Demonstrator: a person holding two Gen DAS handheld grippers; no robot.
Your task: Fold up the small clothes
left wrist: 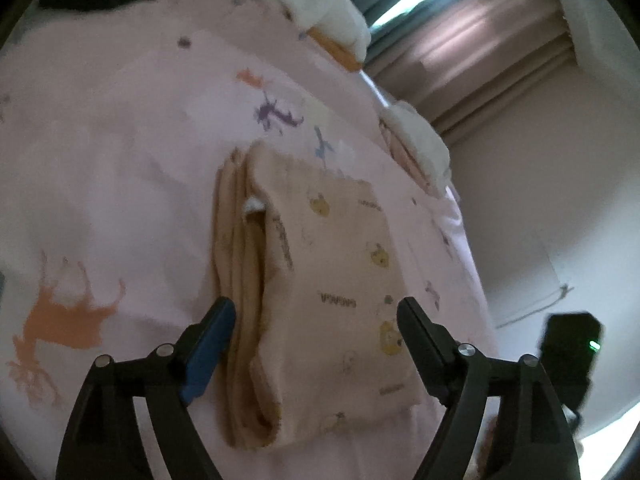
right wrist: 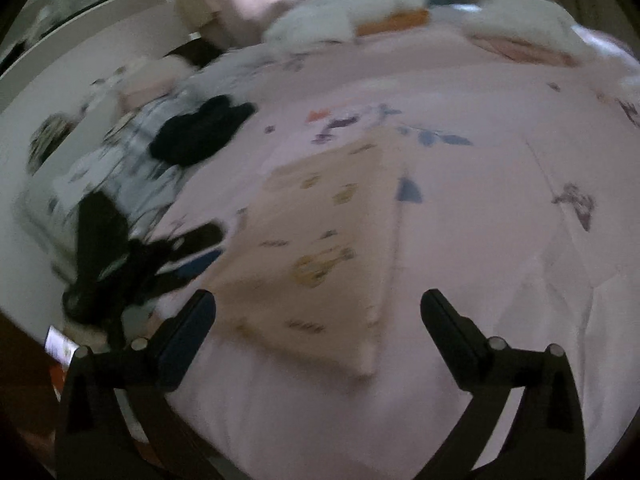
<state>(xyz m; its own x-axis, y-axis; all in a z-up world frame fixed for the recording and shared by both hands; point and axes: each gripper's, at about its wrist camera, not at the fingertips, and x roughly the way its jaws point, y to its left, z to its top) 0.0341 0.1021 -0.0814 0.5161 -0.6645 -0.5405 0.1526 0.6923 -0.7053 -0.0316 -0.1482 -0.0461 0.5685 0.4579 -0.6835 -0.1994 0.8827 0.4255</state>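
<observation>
Bed: a big pink bed sheet (left wrist: 120, 168) with animal prints covers it.
Curtains: pink curtains (left wrist: 500, 52) hang past the far edge of the bed.
Pillows: white pillows (right wrist: 344, 20) lie along the far edge.
Dark clothes: a black pile (right wrist: 200, 128) sits near the left edge of the bed, well apart from the folded cloth.
Folded cloth: a tan folded cloth (left wrist: 320, 280) with little yellow bear faces lies flat in the middle of the bed, layers stacked on its left side.
Left gripper (left wrist: 316, 316): fingers apart, on either side of the cloth's near end, holding nothing.
Right gripper (right wrist: 318, 308): fingers apart, above the cloth's near corner, holding nothing.
Hard to see: the right view is blurry; the words printed on the cloth cannot be read.
</observation>
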